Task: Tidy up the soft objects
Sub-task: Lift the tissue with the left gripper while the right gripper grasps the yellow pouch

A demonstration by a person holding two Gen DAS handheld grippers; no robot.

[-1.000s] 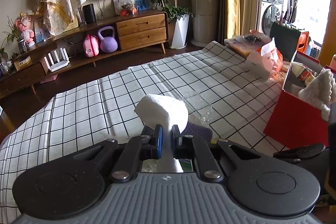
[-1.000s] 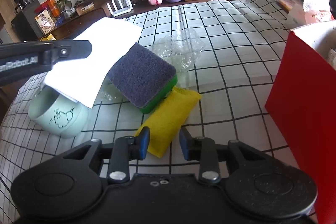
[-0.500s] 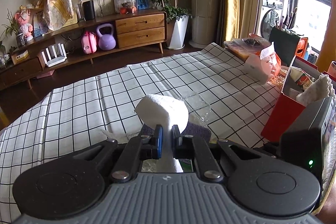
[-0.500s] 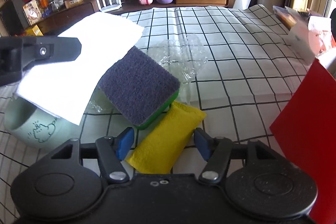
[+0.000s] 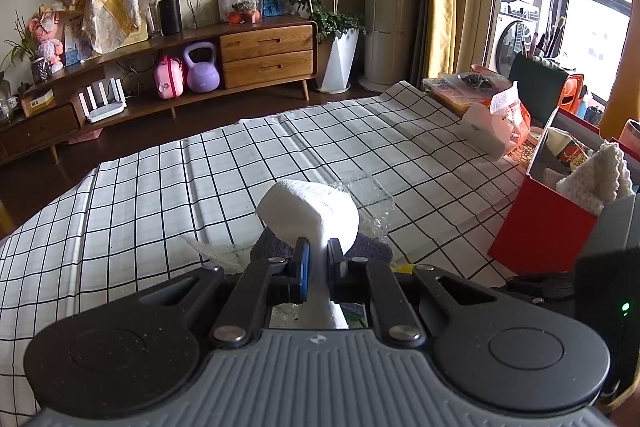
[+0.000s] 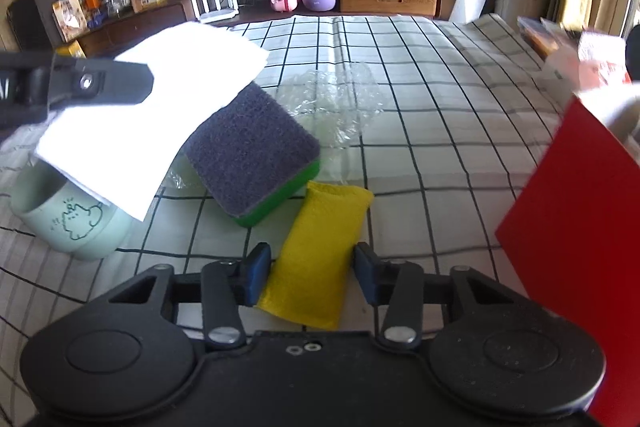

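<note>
While the left gripper point(image 5: 318, 261) stays out of this step, clamped on a folded white cloth point(image 5: 308, 215) that it holds up above the checked tablecloth point(image 5: 160, 195), the work in hand belongs to the right gripper point(image 6: 308, 277). Its jaws are closing around a yellow sponge pad point(image 6: 320, 247) that lies flat on the cloth, low in the centre of the right wrist view. The pad's near half sits between the two blue pads: the left one touches or nearly touches its edge, and a thin gap shows at the right one, so no firm hold exists yet.

To do this well, I would close evenly across the pad's short width, low enough to catch its full thickness, then lift straight up. The pad is soft and should squash, so a grip near its end may let it droop or slip.

Just beyond the pad's far end lies a purple-and-green scouring sponge point(image 6: 252, 163), touching or nearly touching it, so the lift should not drag that along. A crumpled clear plastic wrap point(image 6: 332, 103) lies behind. A red box point(image 6: 572, 227) stands at the right edge, the likely destination, and a pale green mug point(image 6: 68, 223) rests at lower left.
</note>
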